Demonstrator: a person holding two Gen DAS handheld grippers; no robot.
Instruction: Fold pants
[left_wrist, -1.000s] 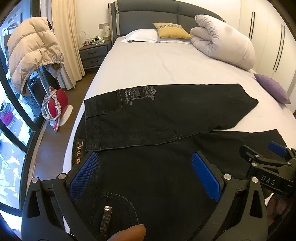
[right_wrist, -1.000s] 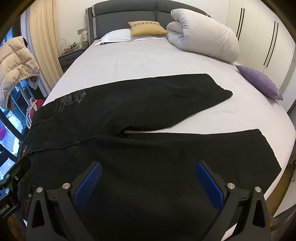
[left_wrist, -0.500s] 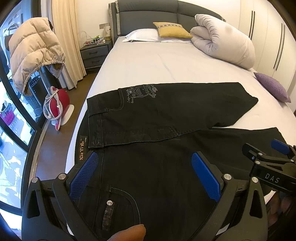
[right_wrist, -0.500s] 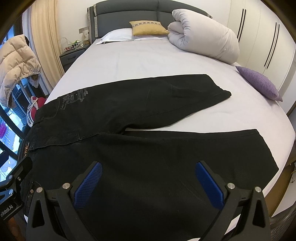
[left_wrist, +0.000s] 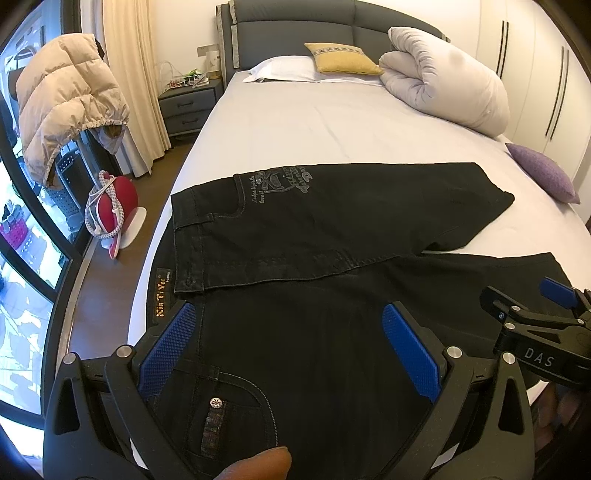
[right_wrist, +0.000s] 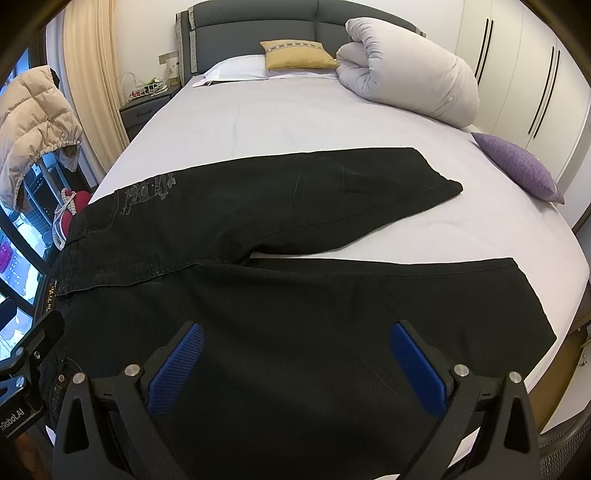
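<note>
pants (left_wrist: 332, 229) flat on bed (left_wrist: 314, 122) | under both spread tools

Each black gripper (left_wrist: 291, 350) has blue textured pads (right_wrist: 175, 367), silver screws, and white "DAS" lettering.

Bed (left_wrist: 332, 122): black pants (left_wrist: 332, 236), rolled duvet (left_wrist: 450, 77), pillows on sheet.
</note>
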